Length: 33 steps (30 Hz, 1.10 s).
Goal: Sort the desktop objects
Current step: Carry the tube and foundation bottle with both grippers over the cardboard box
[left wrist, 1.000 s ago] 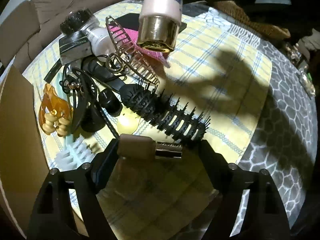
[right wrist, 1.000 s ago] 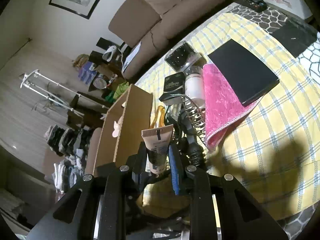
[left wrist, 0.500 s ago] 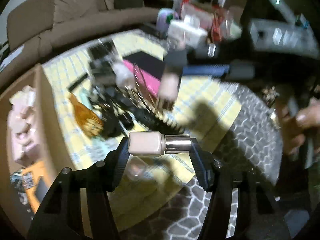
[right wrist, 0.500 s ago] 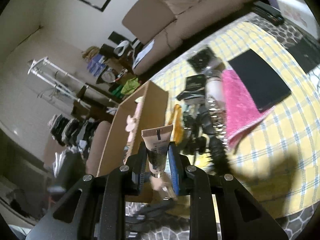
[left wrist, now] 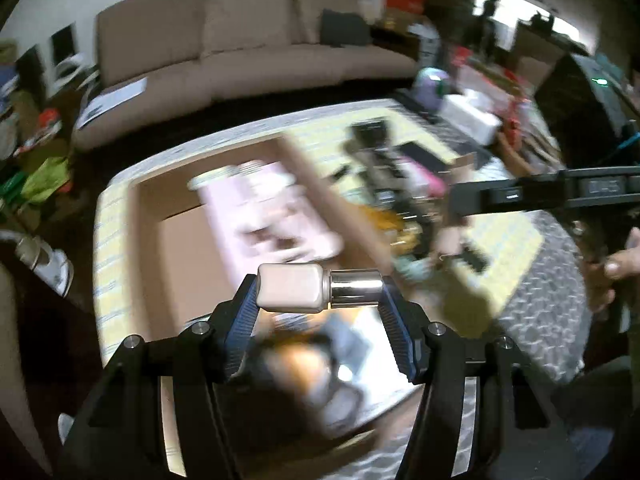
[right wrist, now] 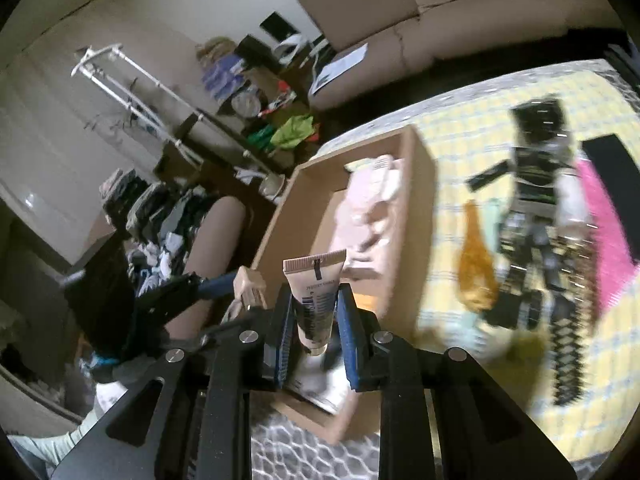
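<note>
**Both loads poised over the box, bottle lying crosswise, tube standing on end**

The left gripper (left wrist: 320, 292) is clenched on a small pink bottle (left wrist: 290, 288) with a silver cap (left wrist: 356, 289). The bottle's long axis runs straight across from one jaw to the other, cap toward the right-hand jaw. Directly ahead of and below those jaws lies the open cardboard box (left wrist: 180, 256), with pink packaged goods (left wrist: 272, 216) already inside it, so the drop point sits just past the fingertips.

The right gripper (right wrist: 314, 320) is clamped on a beige tube (right wrist: 314, 292), whose long axis stands upright between the jaws, crimped end up and cap down. The same cardboard box (right wrist: 420, 184) lies just beyond and beneath these jaws too, near corner under the tube.

From the right wrist view, the left gripper and its bottle (right wrist: 250, 286) show just to the left of the right jaws, beside the box's near wall. Both seem about equally near; releasing either should land it inside, though motion blur makes the exact overlap hard to judge.

To the right of the box, the remaining clutter (right wrist: 536, 248) rests on the yellow cloth (right wrist: 460, 128).
</note>
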Tool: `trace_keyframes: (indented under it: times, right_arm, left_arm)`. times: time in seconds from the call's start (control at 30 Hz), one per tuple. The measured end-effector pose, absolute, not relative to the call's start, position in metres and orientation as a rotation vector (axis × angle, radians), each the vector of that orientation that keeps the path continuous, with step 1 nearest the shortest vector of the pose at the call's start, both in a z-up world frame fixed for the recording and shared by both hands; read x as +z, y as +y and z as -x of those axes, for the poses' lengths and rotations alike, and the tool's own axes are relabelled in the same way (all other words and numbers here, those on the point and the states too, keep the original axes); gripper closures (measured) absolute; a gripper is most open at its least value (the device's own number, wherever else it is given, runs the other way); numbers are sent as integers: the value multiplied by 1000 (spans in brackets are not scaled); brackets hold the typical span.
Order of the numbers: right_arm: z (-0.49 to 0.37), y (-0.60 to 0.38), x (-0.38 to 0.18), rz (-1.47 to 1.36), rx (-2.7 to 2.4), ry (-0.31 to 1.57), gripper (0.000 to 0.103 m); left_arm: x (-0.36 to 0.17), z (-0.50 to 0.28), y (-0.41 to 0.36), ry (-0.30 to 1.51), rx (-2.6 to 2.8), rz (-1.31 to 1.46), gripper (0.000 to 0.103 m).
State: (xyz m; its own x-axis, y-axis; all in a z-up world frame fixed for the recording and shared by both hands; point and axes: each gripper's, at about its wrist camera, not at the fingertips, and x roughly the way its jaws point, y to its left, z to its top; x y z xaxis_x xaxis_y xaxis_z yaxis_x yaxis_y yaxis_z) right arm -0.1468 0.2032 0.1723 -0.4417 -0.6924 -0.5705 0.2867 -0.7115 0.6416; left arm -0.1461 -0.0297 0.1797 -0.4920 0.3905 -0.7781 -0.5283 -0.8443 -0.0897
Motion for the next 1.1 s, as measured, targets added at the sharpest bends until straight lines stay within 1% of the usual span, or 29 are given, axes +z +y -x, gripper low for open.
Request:
trace_keyframes:
  times: [0.13, 0.3, 0.4, 0.5, 0.73, 0.8, 1.03, 1.1]
  right_arm:
    - [170, 163, 162, -1192, -2142, -615, 82]
    - [196, 119, 148, -1270, -2148, -505, 82]
    - [204, 110, 140, -1300, -2196, -499, 82]
    - [204, 110, 128, -1313, -2253, -535, 82]
    - [205, 119, 114, -1314, -2439, -565, 81]
    - [207, 118, 113, -1338, -2474, -523, 79]
    - [196, 105, 113, -1427, -2536, -234, 74]
    - [193, 105, 114, -1450, -2543, -166, 68]
  left_arm:
    - [163, 162, -69, 165, 2356, 1192, 47]
    - [148, 174, -88, 91, 2353, 1198, 47]
    - [144, 176, -87, 66, 2335, 1195, 47]
    - [143, 180, -80, 94, 2317, 1192, 47]
    - [119, 196, -51, 87, 2212, 1271, 47]
    - [114, 197, -42, 108, 2194, 1284, 47]
    - [107, 200, -37, 110, 2174, 1310, 47]
    - [105, 202, -38, 94, 2170, 1321, 47]
